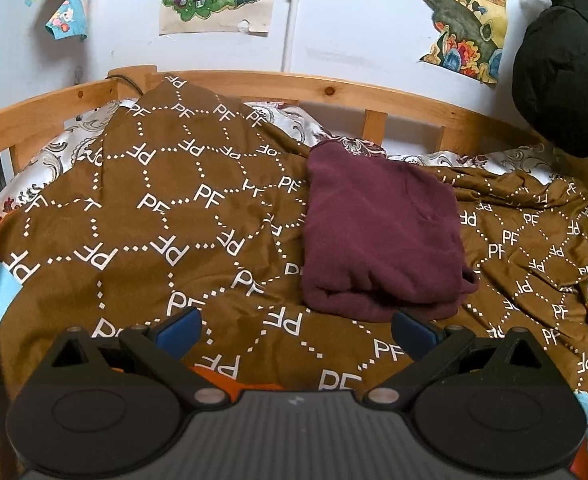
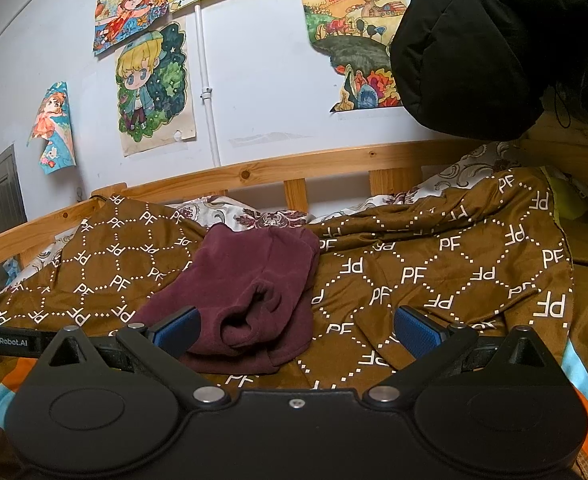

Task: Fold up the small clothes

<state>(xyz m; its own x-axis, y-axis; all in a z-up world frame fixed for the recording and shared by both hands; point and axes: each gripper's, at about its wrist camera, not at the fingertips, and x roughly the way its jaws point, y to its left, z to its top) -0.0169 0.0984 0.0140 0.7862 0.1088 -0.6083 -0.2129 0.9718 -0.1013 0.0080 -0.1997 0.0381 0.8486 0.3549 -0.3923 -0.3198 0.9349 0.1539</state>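
The left tool is spread wide and holds nothing, its blue pads hovering over a brown blanket printed with white letters. Just ahead and slightly right of it lies the folded maroon garment, near the right pad but apart from it. The right tool is also spread wide and empty; the same garment sits ahead and to its left, its rolled edge just beside the left pad, contact unclear. Only the right view shows part of the other tool's labelled body at its far left. Beyond both run a wooden bed rail and a wall with drawings; a black padded jacket hangs upper right.
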